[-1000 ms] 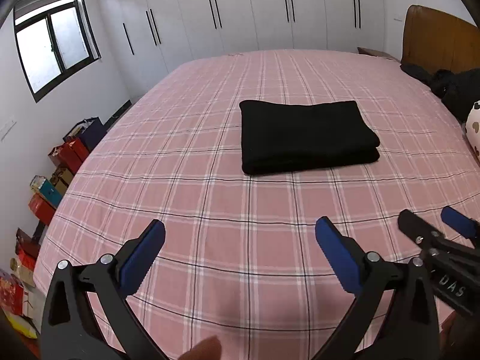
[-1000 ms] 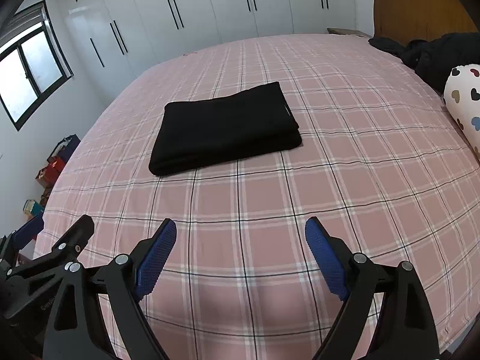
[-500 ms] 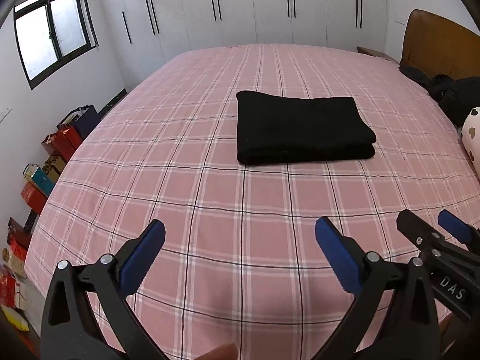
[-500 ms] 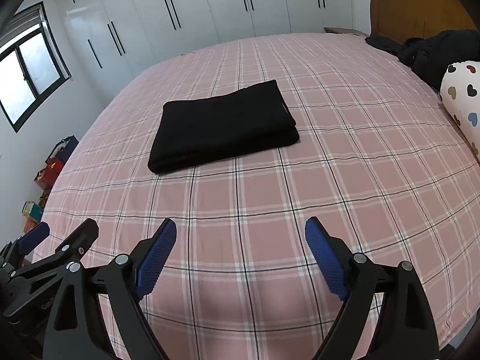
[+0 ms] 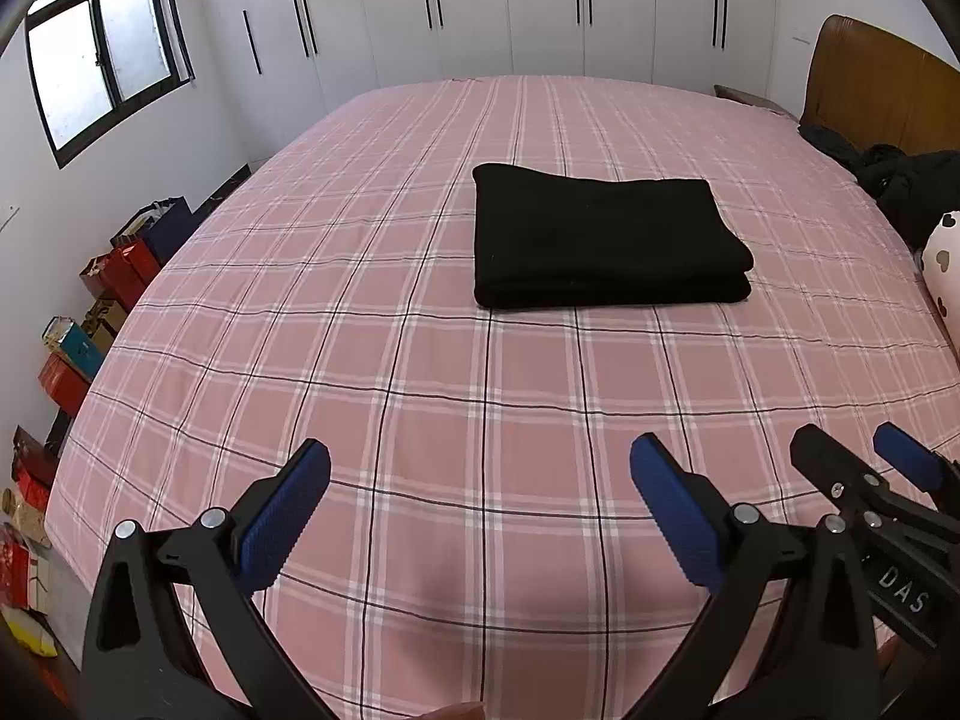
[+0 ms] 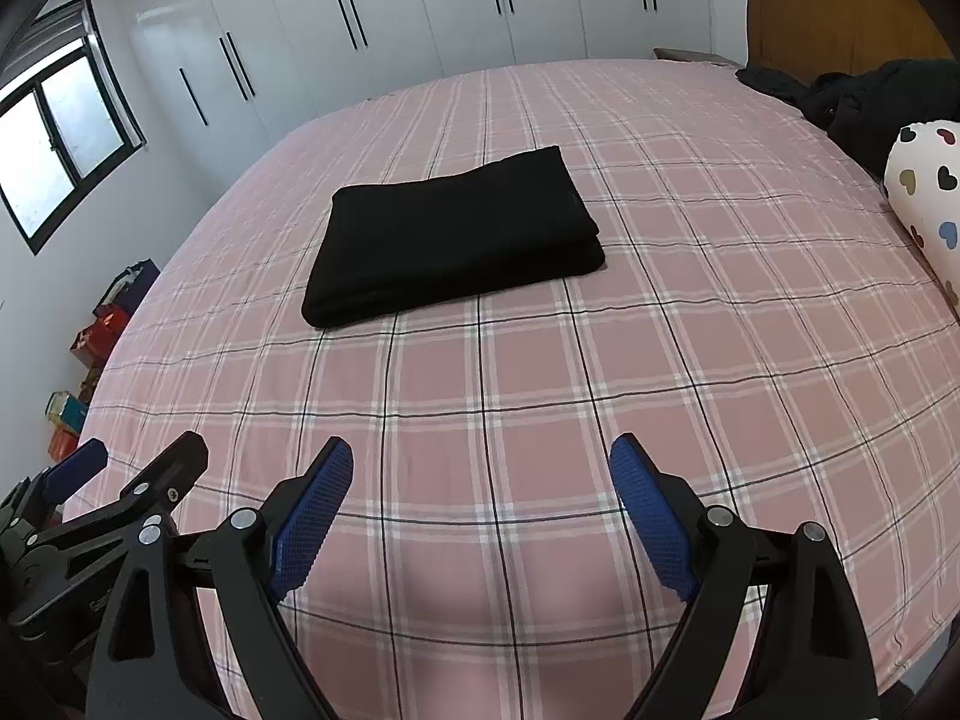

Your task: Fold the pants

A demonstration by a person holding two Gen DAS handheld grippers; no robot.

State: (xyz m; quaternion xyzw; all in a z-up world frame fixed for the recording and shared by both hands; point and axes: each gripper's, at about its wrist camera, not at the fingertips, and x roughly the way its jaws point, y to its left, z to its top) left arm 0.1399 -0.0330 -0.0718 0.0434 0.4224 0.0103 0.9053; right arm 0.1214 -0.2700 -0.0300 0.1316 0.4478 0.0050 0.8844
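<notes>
Pants (image 5: 606, 234), black and already folded into a tidy layered rectangle, lie flat near the middle of the bed (image 5: 420, 420), on its pink plaid cover, well apart from both grippers. The doubled edge faces the cameras, and at least two thick layers show along it, so the folding looks finished or nearly so. The cloth appears soft, matte and fairly heavy for its bulk, perhaps a knit or fleece; it should sag and slide open if lifted by one corner. My judgement is that any further hold belongs on the stacked near corners, pinching all layers together, one gripper at each end of the folded edge.

The left gripper (image 5: 480, 507) hangs low over the near part of the bed with its blue pads spread wide and nothing between them. The right gripper (image 6: 480, 501) sits just beside it, likewise spread and empty. Further out are a heart-print pillow (image 6: 927, 192) and dark clothing (image 6: 864, 93) by the wooden headboard (image 6: 834, 12), white wardrobes (image 5: 510, 6) behind, and boxes (image 5: 90, 324) along the floor under the window (image 5: 96, 54).
</notes>
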